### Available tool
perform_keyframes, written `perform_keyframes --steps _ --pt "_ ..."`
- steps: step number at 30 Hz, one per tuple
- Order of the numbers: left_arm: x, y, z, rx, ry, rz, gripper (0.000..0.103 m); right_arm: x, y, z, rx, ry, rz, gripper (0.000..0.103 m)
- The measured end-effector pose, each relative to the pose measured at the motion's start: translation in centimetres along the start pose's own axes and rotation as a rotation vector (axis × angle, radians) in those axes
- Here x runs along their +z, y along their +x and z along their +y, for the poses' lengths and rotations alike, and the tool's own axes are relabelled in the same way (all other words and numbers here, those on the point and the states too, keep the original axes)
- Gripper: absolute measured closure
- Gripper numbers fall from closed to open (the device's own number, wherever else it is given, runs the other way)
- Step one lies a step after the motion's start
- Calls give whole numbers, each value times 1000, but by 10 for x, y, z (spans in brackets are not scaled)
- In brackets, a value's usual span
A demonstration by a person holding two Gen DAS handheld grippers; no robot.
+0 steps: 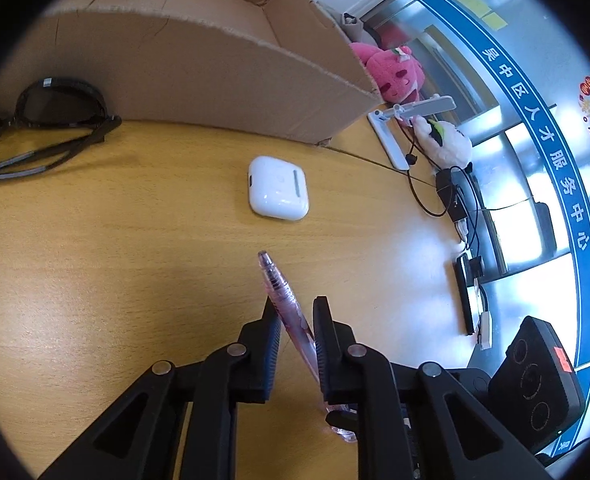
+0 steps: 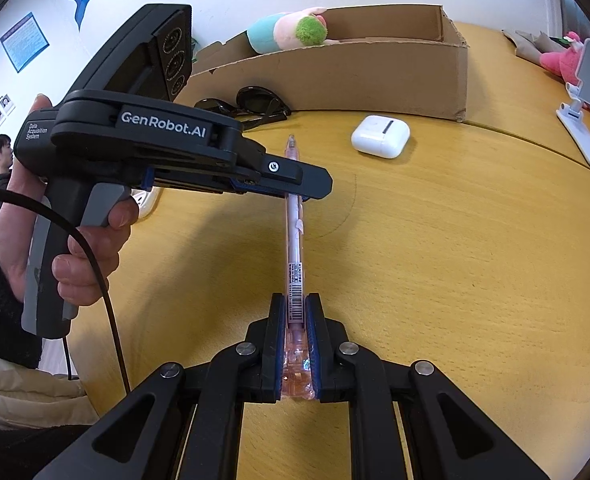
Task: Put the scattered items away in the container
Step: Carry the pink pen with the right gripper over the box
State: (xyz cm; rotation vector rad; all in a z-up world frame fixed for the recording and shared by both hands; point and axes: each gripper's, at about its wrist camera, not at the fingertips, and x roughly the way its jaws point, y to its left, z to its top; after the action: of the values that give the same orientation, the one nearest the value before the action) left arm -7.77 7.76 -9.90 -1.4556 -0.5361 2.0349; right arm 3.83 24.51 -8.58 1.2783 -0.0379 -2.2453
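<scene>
The right gripper (image 2: 295, 308) is nearest, clenched on the back end of a pink pen (image 2: 295, 236) that points away across the table toward the cardboard box (image 2: 335, 76). Farther along the barrel, the left gripper (image 2: 299, 196), held in a hand (image 2: 79, 248) and reaching in from the left, is clamped across the same pen; in the left wrist view the pen (image 1: 283, 300) runs slantwise between that gripper's (image 1: 295, 312) narrowly set jaws, touching both.

A white earbud case (image 2: 380, 136) lies on the table between the pen's tip and the box, a little right of the tip. Black sunglasses (image 2: 247, 106) rest folded against the box's near wall, left of the case. Inside the box lies a plush toy (image 2: 291, 32) with a green tuft. A pink plush (image 2: 563, 58) and a white phone stand (image 2: 587, 120) sit beyond the box's right corner, with dark cables (image 1: 455, 200) near them.

The table (image 2: 455, 260) is pale wood with a curved seam. Behind the box is a white wall with blue posters (image 2: 25, 42); a person (image 2: 1, 160) stands at far left.
</scene>
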Motion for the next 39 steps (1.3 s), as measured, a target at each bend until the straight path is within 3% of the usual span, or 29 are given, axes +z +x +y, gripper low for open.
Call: perform_keyframes --steps 17,23,31,39 --pt "38 -63 -60 57 233 -131 93 48 -19 25 4 -72 -128 92" --pt "71 -92 -85 86 323 -203 93 94 -30 29 -17 -112 -215 92" --pt "121 -149 -135 184 504 -366 93 173 -61 32 -20 -175 -387 92" --pt "160 -196 -152 273 580 -486 93 242 -69 39 -27 -282 -523 92"
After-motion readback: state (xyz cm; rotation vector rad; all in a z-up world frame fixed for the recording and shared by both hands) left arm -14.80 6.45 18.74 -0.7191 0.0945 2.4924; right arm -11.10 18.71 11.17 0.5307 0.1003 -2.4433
